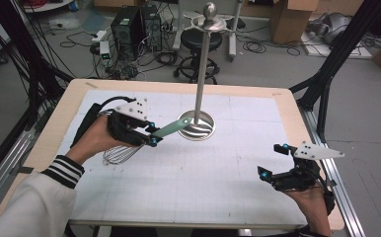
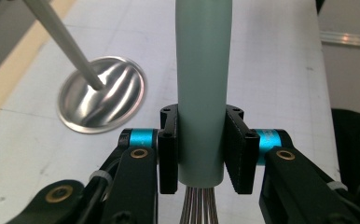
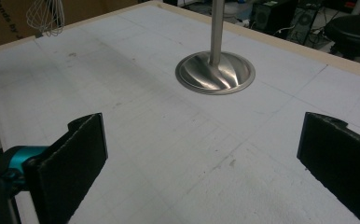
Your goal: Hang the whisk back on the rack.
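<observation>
Above the left half of the worktop (image 1: 238,163), the left gripper (image 1: 151,134) has its jaws clenched on the pale green handle of a whisk (image 1: 171,129), gripping it close to the end where the wires leave it. In the left gripper view the handle (image 2: 202,84) runs straight up between the two black pads, which press flat on either side, so the hold looks firm and centred. Seen from the high view, the wire head (image 1: 121,153) hangs back under the hand, clear of the surface, while the handle's free end points toward the metal stand (image 1: 202,74) and sits just beside its round dished base (image 1: 198,132). That orientation suggests the free end is being led toward the stand, probably so that the whisk can be hung from the hooks near the top (image 1: 209,20). Holding low on the handle leaves that end free for this. At the near right corner, the right gripper (image 1: 273,160) rests with its jaws released and nothing between them, apparently waiting out of the way.
</observation>
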